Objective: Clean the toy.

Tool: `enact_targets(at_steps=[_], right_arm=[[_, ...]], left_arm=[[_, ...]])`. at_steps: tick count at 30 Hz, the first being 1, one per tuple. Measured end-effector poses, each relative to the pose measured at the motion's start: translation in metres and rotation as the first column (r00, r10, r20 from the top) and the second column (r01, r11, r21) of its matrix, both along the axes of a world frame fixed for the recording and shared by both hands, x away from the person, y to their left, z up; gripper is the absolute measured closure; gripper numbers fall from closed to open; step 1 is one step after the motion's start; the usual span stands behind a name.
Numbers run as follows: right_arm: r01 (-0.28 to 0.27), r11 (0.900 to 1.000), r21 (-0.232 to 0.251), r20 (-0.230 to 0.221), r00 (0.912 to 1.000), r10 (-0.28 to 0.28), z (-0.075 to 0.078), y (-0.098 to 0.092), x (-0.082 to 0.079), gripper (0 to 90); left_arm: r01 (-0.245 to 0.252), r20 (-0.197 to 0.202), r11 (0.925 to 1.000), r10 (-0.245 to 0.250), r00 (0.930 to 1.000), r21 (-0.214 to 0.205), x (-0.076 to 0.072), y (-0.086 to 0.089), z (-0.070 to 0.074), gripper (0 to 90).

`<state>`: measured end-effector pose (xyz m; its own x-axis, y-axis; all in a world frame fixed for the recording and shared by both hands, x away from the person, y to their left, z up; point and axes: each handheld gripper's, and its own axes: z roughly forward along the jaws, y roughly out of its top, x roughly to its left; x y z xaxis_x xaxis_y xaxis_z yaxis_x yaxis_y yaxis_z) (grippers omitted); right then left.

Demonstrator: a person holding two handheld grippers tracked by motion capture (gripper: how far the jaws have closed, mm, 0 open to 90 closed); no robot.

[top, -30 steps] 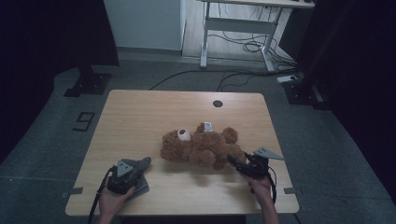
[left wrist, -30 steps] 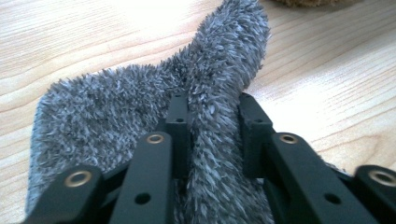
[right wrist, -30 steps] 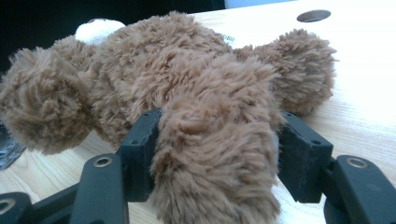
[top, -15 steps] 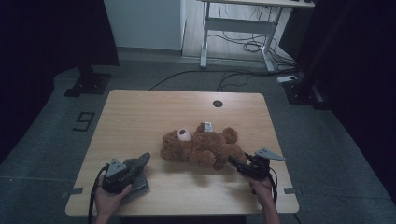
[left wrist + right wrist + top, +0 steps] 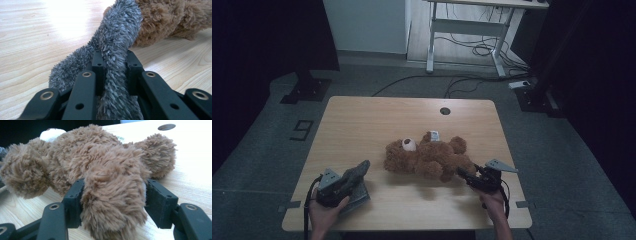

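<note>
While the left hand-held gripper pinches a soft grey fuzzy cloth tight, the right hand-held gripper clamps the teddy bear's leg mid-worktop; both are light, squashy, best gripped deep.

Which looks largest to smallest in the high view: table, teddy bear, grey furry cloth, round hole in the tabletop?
1. table
2. teddy bear
3. grey furry cloth, partly hidden by the left gripper
4. round hole
</note>
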<state>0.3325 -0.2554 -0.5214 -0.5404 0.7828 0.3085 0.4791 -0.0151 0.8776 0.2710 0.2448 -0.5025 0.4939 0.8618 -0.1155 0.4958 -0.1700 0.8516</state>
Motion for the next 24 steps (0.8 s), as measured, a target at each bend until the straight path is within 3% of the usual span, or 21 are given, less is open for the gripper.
enact_targets(at_steps=[24], right_arm=[[-0.030,0.9994,0.019,-0.018,0.9994,0.030,-0.002,-0.004,0.001,45.1]], left_arm=[[0.050,0.044,0.9983,-0.049,0.9978,-0.030,0.001,-0.015,0.020,74.3]])
